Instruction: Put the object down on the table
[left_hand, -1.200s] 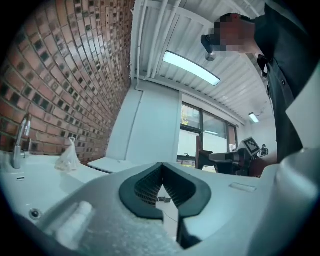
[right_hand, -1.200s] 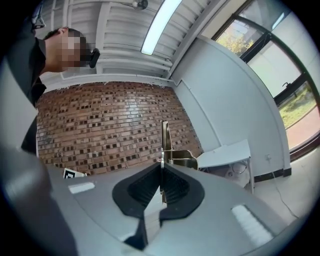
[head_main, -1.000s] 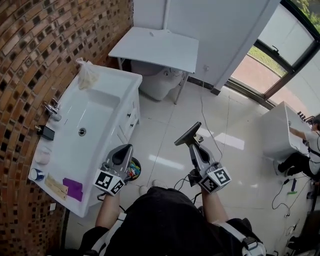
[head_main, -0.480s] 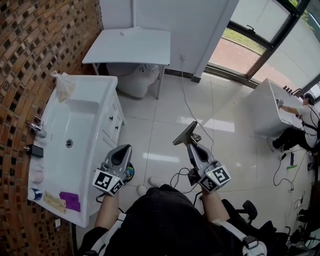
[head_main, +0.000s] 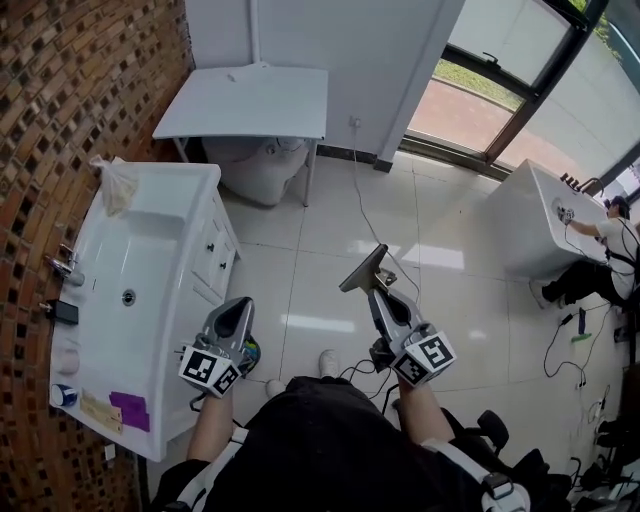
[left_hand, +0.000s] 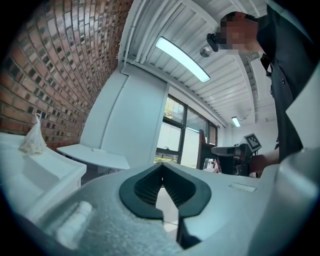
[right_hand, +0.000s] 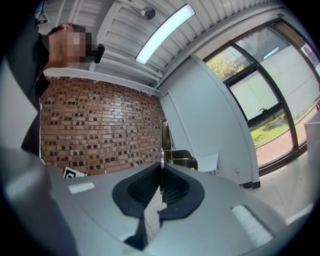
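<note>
Table (head_main: 250, 100): white and bare, well ahead of both tongs and a little to the left, against the wall. The thing belongs there, so I judge the carry across comes first.
Washbasin (head_main: 130, 290): a long white counter just left of my left tongs. It is not my target.
Squeegee (head_main: 362, 270): the task's thing, in the air over the floor, with its blade crosswise ahead of my right tongs and a thin metal stem running back into them.
Right tongs (head_main: 380, 296): clenched on the squeegee's stem and held level, so the blade cannot swing.
Left tongs (head_main: 237, 308): clenched on nothing, carried alongside as a spare.
</note>
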